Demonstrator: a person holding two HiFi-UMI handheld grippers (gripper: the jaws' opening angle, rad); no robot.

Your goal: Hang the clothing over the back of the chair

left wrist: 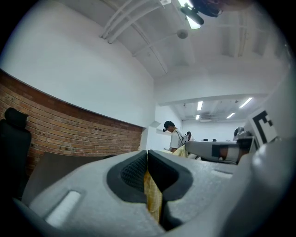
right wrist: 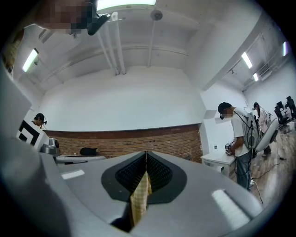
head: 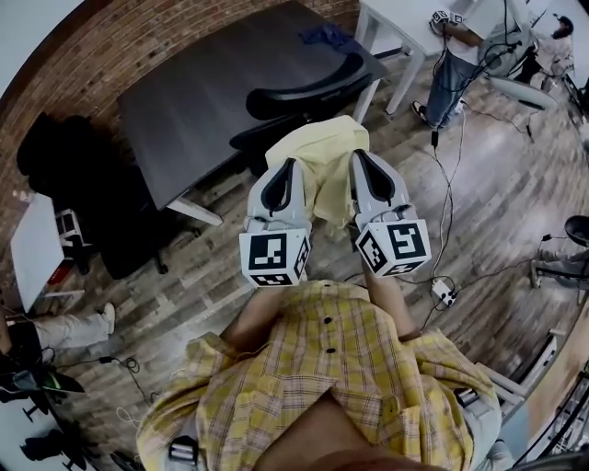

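A pale yellow garment [head: 324, 158] hangs between my two grippers, held up above the black office chair [head: 308, 92] that is pushed in at the dark table [head: 202, 101]. The left gripper [head: 288, 167] is shut on the garment's left edge. In the left gripper view a strip of yellow cloth [left wrist: 153, 196] is pinched between the pads. The right gripper [head: 361, 158] is shut on the right edge, and the plaid yellow cloth [right wrist: 140, 196] shows between its closed pads. The chair's backrest lies just beyond and below the cloth; the cloth hides part of the seat.
A white table [head: 398, 20] stands at the upper right with a person [head: 457, 64] working at it. Cables [head: 448, 207] and a power strip [head: 444, 293] lie on the wood floor to the right. Another black chair [head: 78, 179] sits left of the dark table.
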